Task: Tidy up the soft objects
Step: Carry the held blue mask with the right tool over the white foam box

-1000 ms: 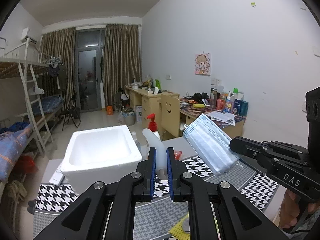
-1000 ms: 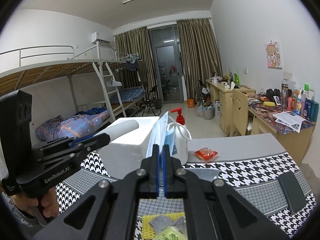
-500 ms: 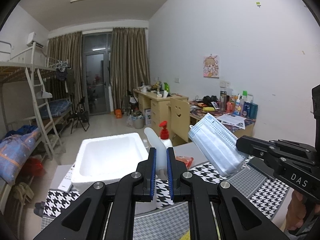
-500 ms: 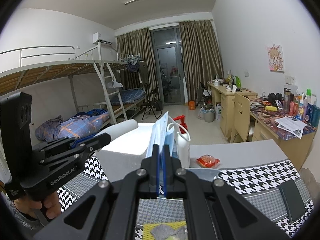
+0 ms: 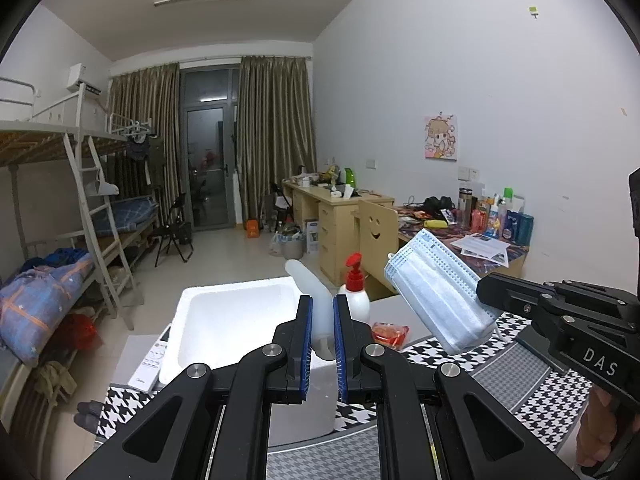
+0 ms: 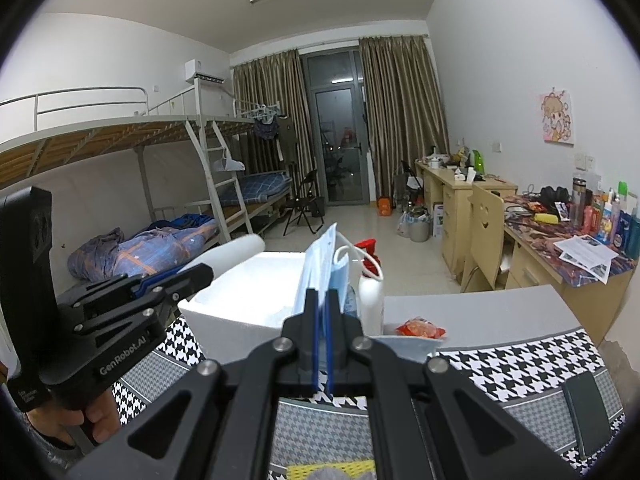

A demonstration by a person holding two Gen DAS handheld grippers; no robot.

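- Step, judged: carry phase. Two soft items are held aloft near the box (image 5: 224,320); neither has been dropped in yet.
- Left gripper (image 5: 322,344): jaws pressed in on a white tube (image 5: 316,300), a pale rounded piece that leans up and left from the pads, over the box's right rim.
- Right gripper (image 6: 322,344): jaws pinched on the masks (image 6: 324,268), a pleated light-blue stack held on edge, ear loop hanging toward the bottle (image 6: 370,292), just right of the box.
- Box: white foam, open-topped; what shows of the inside is bare.
- Next move, judged: each item is to be brought over the box's opening and lowered before the jaws are loosened; the loop could catch on the bottle's pump.
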